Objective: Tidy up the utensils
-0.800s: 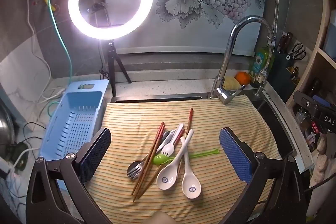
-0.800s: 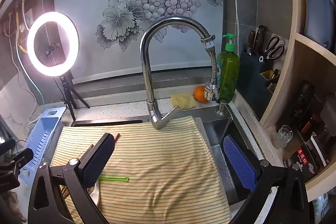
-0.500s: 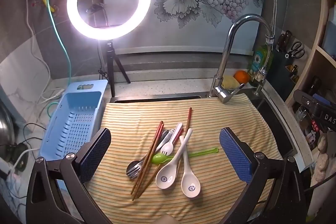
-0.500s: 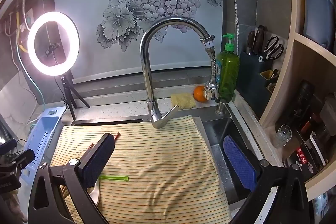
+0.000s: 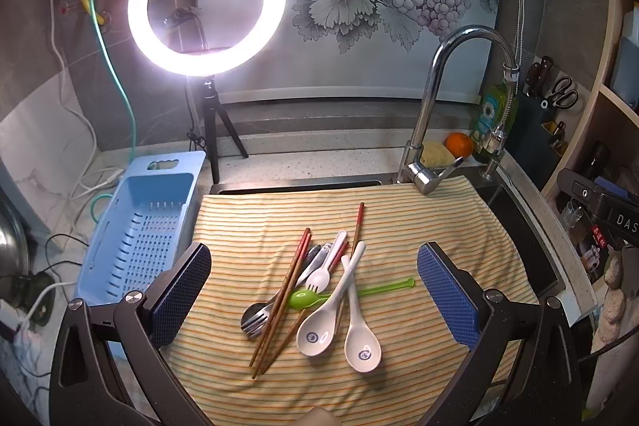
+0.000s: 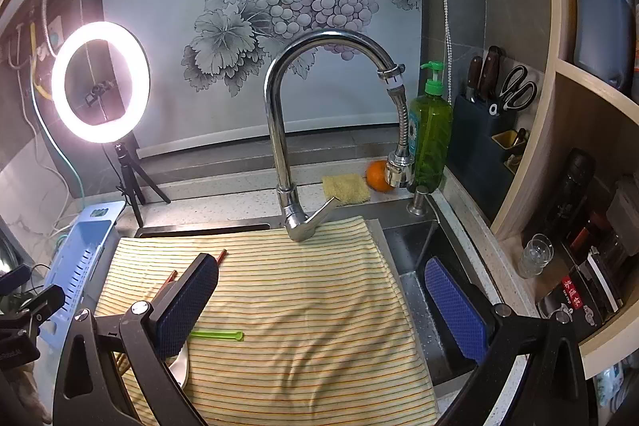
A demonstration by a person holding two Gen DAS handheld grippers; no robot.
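Note:
A pile of utensils lies on the striped cloth [image 5: 439, 226]: two white ceramic spoons [image 5: 319, 330], brown chopsticks [image 5: 283, 294], a green plastic spoon [image 5: 351, 292], a white plastic fork [image 5: 323, 272] and a metal fork and spoon [image 5: 255, 316]. My left gripper [image 5: 315, 290] is open and empty, held above the pile with a finger on each side. My right gripper [image 6: 323, 310] is open and empty over the cloth's right part; its left finger hides most of the pile, with the green handle [image 6: 219, 335] and chopstick tips [image 6: 221, 255] showing.
A blue perforated basket [image 5: 135, 230] stands left of the cloth. A chrome faucet [image 6: 287, 154] rises behind it, with a sponge [image 6: 345, 188], an orange [image 6: 377, 176] and a soap bottle [image 6: 431, 138]. An open sink basin [image 6: 423, 278] lies to the right. A ring light [image 5: 205, 0] stands at the back left.
The left wrist view has shifted very slightly. Both grippers stay open and no utensil has moved.

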